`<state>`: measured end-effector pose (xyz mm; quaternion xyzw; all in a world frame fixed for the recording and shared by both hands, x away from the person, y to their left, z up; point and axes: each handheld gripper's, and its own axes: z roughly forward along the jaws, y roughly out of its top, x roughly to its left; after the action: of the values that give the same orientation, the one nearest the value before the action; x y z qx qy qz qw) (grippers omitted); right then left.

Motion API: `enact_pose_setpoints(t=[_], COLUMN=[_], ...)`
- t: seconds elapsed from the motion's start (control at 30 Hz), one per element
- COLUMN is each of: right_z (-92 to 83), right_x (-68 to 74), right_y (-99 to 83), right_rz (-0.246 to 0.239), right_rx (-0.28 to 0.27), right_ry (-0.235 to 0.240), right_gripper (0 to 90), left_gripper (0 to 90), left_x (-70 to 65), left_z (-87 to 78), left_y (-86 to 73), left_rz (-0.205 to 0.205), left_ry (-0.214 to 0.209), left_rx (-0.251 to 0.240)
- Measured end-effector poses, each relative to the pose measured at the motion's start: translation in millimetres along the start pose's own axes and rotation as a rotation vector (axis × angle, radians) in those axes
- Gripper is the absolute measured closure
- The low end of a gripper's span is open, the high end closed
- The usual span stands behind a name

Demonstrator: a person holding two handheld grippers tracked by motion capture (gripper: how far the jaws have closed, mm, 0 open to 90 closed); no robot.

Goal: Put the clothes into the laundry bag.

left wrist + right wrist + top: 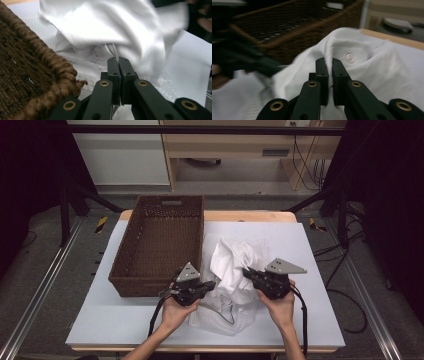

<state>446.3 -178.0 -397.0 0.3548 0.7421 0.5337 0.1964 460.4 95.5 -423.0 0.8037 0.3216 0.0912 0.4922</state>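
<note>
Between both tongs (211, 284) (246, 271), pinched white shirt (235, 262)

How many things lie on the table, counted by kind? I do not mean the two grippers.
Basket: 1
White shirt: 1
Clear mesh bag: 1
Total: 3

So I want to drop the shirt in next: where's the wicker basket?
In the high view the wicker basket sits on the table's left half, just left of the white shirt.
</note>
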Motion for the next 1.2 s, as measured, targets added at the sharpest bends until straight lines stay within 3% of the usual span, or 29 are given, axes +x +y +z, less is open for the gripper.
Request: enact_pose_setpoints(t=[0.07,0.13,0.2,0.27,0.33,0.4,0.47,0.53,0.57,0.6,0.67,0.73,0.8,0.97,1.07,1.13,1.2], right_z=[-2.3,5.5,18.5,34.6,49.4,61.7,72.7,83.9,87.9,91.9,93.7,86.4,70.9,7.0,-23.8,-35.2,-32.3], right_x=[18.4,35.6,47.2,54.3,56.9,57.0,50.0,42.5,40.9,39.9,38.8,39.9,42.3,51.9,51.3,45.2,33.3], right_y=[-4.8,-16.5,-30.8,-44.9,-54.1,-56.5,-55.4,-55.1,-56.0,-57.2,-58.0,-58.0,-55.2,-35.6,-18.4,-5.0,4.3], right_rz=[-0.035,-0.083,-0.099,-0.110,-0.091,-0.105,-0.060,-0.054,-0.053,-0.038,-0.052,-0.060,-0.038,-0.053,-0.078,-0.092,-0.088], right_rx=[-0.003,0.048,0.099,0.155,0.197,0.229,0.201,0.166,0.158,0.160,0.148,0.143,0.115,0.012,-0.071,-0.114,-0.089], right_ry=[0.083,0.124,0.160,0.169,0.170,0.120,0.038,-0.077,-0.104,-0.109,-0.095,-0.059,-0.018,0.006,-0.053,-0.131,-0.193], right_gripper=[86.1,86.1,86.1,86.1,86.2,86.1,85.9,85.8,85.7,85.5,83.6,79.5,75.1,65.9,60.1,45.5,30.2], left_gripper=[88.5,88.5,88.6,88.7,88.8,88.9,88.9,88.9,88.9,88.9,88.9,88.8,88.7,88.6,88.5,88.5,88.5], left_x=[-1.0,-2.8,-5.5,-8.0,-11.2,-15.7,-22.0,-23.0,-21.1,-18.0,-11.2,-7.0,-4.1,-3.2,-3.2,-3.6,-3.6], left_z=[-3.0,-6.7,-9.8,-11.7,-13.0,-14.8,-14.9,-12.2,-10.1,-8.3,-7.6,-9.5,-11.4,-9.8,-9.0,-9.2,-9.5], left_y=[3.9,7.6,11.1,13.2,14.4,15.0,14.4,12.5,10.9,9.0,6.8,6.7,6.3,4.0,4.1,4.3,4.4], left_rz=[-0.003,0.005,0.017,0.032,0.052,0.070,0.096,0.101,0.094,0.079,0.048,0.040,0.026,0.029,0.028,0.032,0.032], left_ry=[-0.005,-0.009,-0.009,-0.018,-0.023,-0.047,-0.043,-0.031,-0.027,-0.030,-0.041,-0.027,-0.029,-0.013,-0.013,-0.011,-0.010], left_rx=[-0.015,-0.032,-0.046,-0.063,-0.076,-0.086,-0.079,-0.064,-0.057,-0.052,-0.048,-0.050,-0.055,-0.046,-0.045,-0.044,-0.042])
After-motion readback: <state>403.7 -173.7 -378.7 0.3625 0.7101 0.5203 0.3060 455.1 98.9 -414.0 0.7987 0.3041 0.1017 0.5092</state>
